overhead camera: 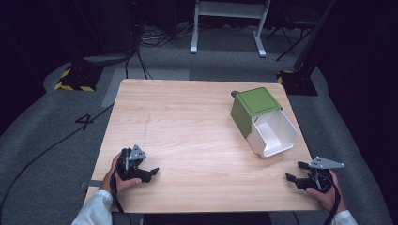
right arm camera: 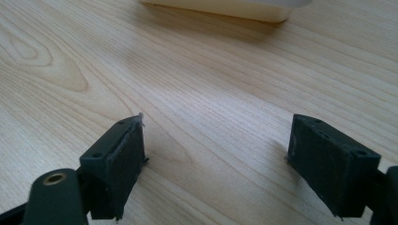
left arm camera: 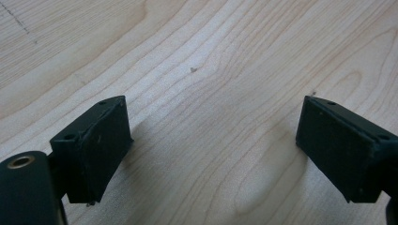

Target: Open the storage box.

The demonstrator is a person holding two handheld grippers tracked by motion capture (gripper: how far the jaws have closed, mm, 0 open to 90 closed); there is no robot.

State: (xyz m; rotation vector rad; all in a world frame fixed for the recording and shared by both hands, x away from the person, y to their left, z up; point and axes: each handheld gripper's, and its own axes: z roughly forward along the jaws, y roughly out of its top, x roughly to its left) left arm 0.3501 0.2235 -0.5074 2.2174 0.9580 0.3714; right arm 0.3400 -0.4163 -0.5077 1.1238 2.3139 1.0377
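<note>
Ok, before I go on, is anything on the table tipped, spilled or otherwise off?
One thing: the green-and-white plastic bin at the wooden table's far right lies tipped on its side, its open white mouth facing the person's right gripper. Nothing appears spilled. Both grippers, left included, rest open.

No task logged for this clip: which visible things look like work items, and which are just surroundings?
Likely in play:
- green-and-white plastic bin tipped on its side
- left gripper, jaws open
- right gripper, jaws open

Just surroundings:
- light wooden table
- white metal frame on the floor
- black floor cables
</note>
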